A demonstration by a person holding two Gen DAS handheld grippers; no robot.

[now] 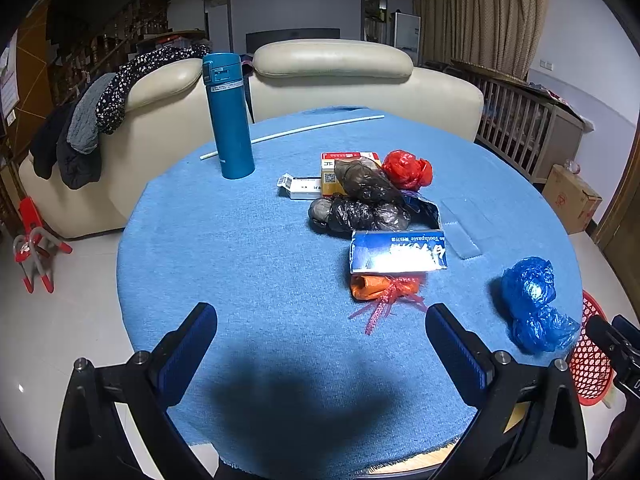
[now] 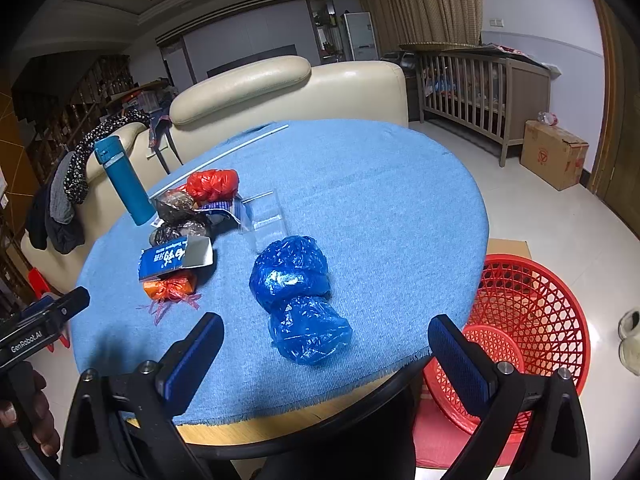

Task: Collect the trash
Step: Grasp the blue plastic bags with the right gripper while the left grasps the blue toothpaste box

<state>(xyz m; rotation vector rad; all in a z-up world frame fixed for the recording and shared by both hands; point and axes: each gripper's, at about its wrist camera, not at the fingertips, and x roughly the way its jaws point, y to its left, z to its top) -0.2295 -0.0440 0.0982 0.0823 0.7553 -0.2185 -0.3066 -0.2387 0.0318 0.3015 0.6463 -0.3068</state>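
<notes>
Trash lies on a round table under a blue cloth [image 1: 248,248]. A crumpled blue plastic bag [image 2: 298,296] sits near the front edge, just beyond my open right gripper [image 2: 326,332]. Further in lie a blue toothpaste box [image 1: 398,252] [image 2: 176,258], an orange packet in red netting [image 1: 386,288] [image 2: 172,286], black bags [image 1: 364,204], a red bag [image 1: 408,169] [image 2: 212,185] and small cartons [image 1: 304,186]. My left gripper [image 1: 320,320] hangs open over bare cloth, nothing between its fingers. A red mesh basket [image 2: 532,320] stands on the floor at the right.
A tall teal flask [image 1: 229,116] stands upright at the table's far left, with a thin white rod [image 1: 292,131] behind it. A clear plastic sleeve [image 2: 266,216] lies mid-table. A cream sofa [image 1: 332,76], a crib [image 2: 480,92] and a cardboard box [image 2: 554,154] surround the table.
</notes>
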